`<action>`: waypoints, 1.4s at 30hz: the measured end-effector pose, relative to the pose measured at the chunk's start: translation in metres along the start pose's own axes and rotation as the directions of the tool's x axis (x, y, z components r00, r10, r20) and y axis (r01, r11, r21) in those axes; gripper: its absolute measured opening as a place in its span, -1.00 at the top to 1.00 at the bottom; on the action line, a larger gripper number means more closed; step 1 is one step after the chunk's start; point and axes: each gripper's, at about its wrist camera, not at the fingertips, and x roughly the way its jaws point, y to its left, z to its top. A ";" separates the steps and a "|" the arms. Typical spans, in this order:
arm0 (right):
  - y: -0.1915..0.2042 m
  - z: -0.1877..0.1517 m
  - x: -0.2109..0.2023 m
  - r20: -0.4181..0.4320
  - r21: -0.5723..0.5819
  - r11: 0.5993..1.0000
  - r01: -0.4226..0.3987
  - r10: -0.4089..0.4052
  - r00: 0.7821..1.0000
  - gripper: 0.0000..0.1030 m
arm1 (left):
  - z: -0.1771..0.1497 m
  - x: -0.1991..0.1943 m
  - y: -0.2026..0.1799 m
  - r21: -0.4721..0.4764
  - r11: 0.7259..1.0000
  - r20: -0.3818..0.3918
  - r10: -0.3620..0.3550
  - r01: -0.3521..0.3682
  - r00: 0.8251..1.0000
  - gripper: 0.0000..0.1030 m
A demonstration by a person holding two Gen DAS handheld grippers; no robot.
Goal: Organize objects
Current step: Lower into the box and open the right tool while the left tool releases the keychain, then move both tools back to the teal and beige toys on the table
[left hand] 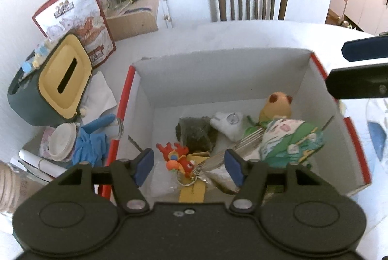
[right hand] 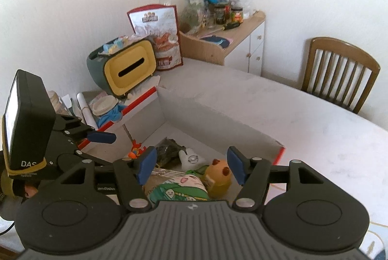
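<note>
Both grippers, left (left hand: 189, 166) and right (right hand: 189, 168), hang spread and empty over the box (left hand: 303, 71); the red toy (left hand: 178, 159) lies directly under the left one.

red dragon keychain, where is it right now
The red dragon keychain lies on the floor of the red-edged box, toward its left side in the left wrist view, beside the forks and just ahead of the open left gripper.
</note>
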 end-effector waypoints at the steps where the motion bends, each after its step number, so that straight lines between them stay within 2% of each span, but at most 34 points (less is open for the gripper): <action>1: -0.002 -0.001 -0.006 0.009 0.003 1.000 0.002 -0.002 1.000 -0.27 | 0.000 -0.004 -0.002 -0.001 1.000 0.008 -0.002 0.002 1.000 -0.25; 3: -0.004 -0.004 -0.019 0.027 0.003 1.000 0.005 -0.005 1.000 -0.32 | 0.001 -0.013 -0.005 -0.001 1.000 0.026 -0.006 0.006 1.000 -0.25; 7: -0.013 -0.011 -0.046 0.062 0.003 1.000 0.005 -0.005 0.998 -0.33 | 0.004 -0.033 -0.014 -0.002 1.000 0.074 -0.014 0.014 0.997 -0.47; 11: -0.022 -0.018 -0.067 0.087 0.010 1.000 0.013 -0.014 0.996 -0.34 | 0.006 -0.051 -0.027 -0.001 0.999 0.108 -0.031 0.032 0.994 -0.47; 15: -0.031 -0.027 -0.088 0.112 0.025 0.999 0.031 -0.033 0.993 -0.47 | 0.007 -0.066 -0.041 0.001 0.999 0.136 -0.046 0.047 0.990 -0.49; 18: -0.039 -0.035 -0.100 0.118 0.038 0.999 0.032 -0.036 0.992 -0.48 | 0.006 -0.075 -0.053 -0.005 0.998 0.149 -0.058 0.060 0.987 -0.61; 20: -0.044 -0.040 -0.108 0.117 0.043 0.999 0.033 -0.037 0.992 -0.48 | 0.006 -0.079 -0.061 -0.006 0.998 0.155 -0.064 0.065 0.986 -0.61; 26: -0.062 -0.058 -0.125 0.115 0.054 0.997 0.047 -0.053 0.992 -0.49 | 0.006 -0.086 -0.086 -0.004 0.996 0.159 -0.083 0.085 0.984 -0.67; 30: -0.077 -0.071 -0.134 0.104 0.056 0.997 0.062 -0.068 0.992 -0.49 | 0.009 -0.086 -0.103 0.001 0.995 0.164 -0.095 0.097 0.982 -0.77; 37: -0.102 -0.092 -0.144 0.093 0.071 0.994 0.083 -0.089 0.992 -0.49 | 0.015 -0.081 -0.137 0.009 0.992 0.167 -0.127 0.127 0.978 -0.95; 42: -0.126 -0.115 -0.145 0.076 0.105 0.989 0.101 -0.109 0.991 -0.49 | 0.023 -0.072 -0.158 0.000 0.988 0.167 -0.152 0.154 0.974 -0.99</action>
